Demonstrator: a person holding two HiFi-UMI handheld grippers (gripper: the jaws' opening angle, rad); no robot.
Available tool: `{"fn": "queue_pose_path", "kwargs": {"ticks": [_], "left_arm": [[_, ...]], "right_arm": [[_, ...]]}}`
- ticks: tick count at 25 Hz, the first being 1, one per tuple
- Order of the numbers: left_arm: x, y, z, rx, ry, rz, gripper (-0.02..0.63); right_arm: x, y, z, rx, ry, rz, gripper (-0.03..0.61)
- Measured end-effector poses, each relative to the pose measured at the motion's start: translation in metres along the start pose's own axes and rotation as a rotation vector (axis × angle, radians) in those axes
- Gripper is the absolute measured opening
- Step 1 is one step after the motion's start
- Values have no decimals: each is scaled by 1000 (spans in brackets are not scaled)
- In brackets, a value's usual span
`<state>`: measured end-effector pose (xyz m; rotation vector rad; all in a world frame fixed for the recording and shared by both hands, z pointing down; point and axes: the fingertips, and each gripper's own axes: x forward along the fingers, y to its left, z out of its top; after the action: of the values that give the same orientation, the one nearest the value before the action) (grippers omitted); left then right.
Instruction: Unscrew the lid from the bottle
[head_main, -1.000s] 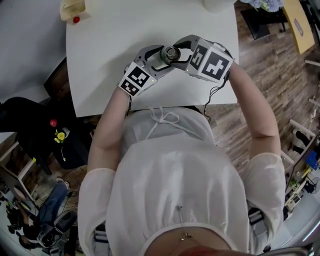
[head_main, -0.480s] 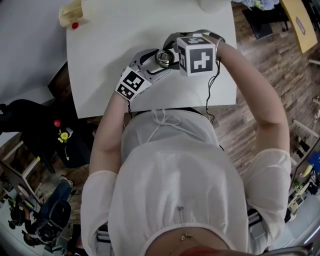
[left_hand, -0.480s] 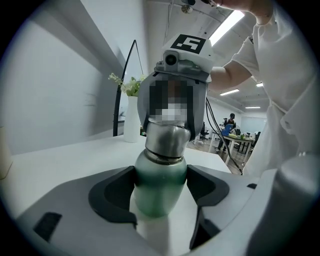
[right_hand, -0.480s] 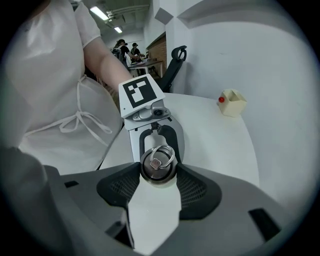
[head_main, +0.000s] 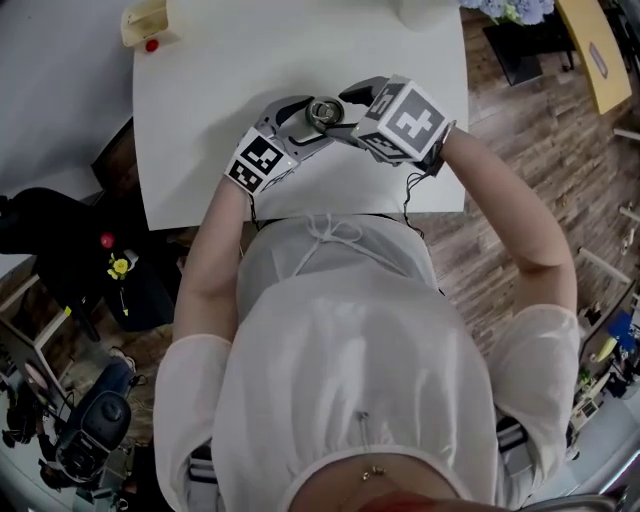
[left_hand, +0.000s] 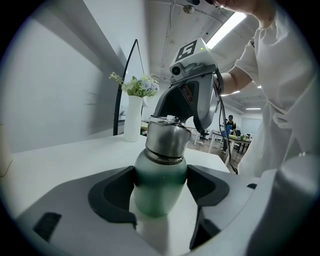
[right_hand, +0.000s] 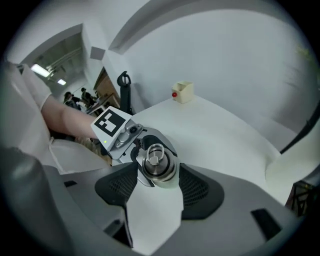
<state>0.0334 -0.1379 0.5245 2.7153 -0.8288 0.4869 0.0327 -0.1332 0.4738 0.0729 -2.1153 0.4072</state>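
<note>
Looking down in the head view, we see the bottle (head_main: 322, 110) upright over the white counter (head_main: 220, 80), with the left tongs (head_main: 303, 122) and the right tongs (head_main: 343, 112) meeting on it from either side. In the left gripper view, we have the left tongs clamped on the bottle's green body, with the steel lid (left_hand: 167, 136) on top. In the right gripper view, the right tongs bracket the lid from above; their jaws have just been opening, and the pads sit loose beside it rather than pressing.
</note>
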Motion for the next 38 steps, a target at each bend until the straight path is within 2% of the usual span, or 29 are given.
{"fn": "queue_pose_path", "kwargs": {"ticks": [2, 5, 13, 16, 19, 26, 29, 33, 36, 38], "left_arm": [[0, 1, 0, -1, 4, -1, 347], [0, 2, -1, -4, 6, 1, 346], [0, 2, -2, -10, -1, -11, 347], [-1, 2, -3, -10, -3, -18, 347], [-1, 3, -5, -9, -2, -23, 347], [0, 3, -6, -10, -9, -34, 347], [1, 3, -4, -9, -16, -39, 347], [-1, 4, -5, -20, -14, -45, 347], [-2, 4, -5, 6, -13, -55, 347], [-3, 3, -6, 15, -7, -61, 347]], "right_arm": [[5, 1, 1, 71, -4, -11, 272], [12, 2, 4, 113, 2, -35, 250], [14, -1, 3, 69, 20, -42, 238], [14, 2, 5, -33, 56, 1, 236], [15, 3, 4, -190, 113, 59, 236], [16, 12, 4, -550, 299, 171, 236], [15, 8, 1, -646, 371, 208, 236], [12, 4, -5, -642, 430, 224, 238], [12, 5, -6, -562, 407, 198, 239], [12, 7, -4, -494, 354, 172, 255]]}}
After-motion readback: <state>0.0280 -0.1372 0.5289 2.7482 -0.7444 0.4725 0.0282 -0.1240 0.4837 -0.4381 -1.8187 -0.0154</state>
